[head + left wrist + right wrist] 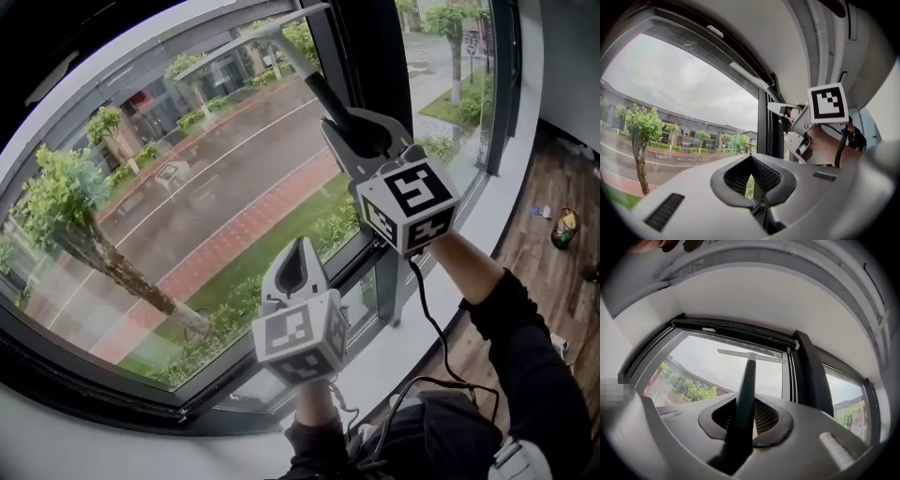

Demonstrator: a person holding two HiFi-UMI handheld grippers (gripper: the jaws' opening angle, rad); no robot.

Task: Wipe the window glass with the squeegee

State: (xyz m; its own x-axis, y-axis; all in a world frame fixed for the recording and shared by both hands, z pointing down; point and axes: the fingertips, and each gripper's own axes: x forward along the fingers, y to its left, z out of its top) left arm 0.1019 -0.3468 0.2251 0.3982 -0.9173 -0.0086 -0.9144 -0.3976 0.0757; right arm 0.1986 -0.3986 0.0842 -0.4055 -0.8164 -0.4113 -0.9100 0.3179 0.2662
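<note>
I'm gripping squeegee handle in right claw, arm reaching high so blade is sitting near top of window glass, upper centre, likely for downward pull. Left claw closed, empty, idling lower centre.

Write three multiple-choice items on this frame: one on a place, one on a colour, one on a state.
1. Where at the window glass is the squeegee blade?
A) bottom edge
B) near the top frame
C) halfway down

2. What colour is its handle?
A) yellow
B) red
C) dark

3. How are the left tongs?
A) shut, empty
B) wide open
C) shut on the squeegee

Answers: B, the right gripper view shows the blade just under the top frame. C, the handle held in the right tongs looks dark. A, the jaws are together with nothing between them.
</note>
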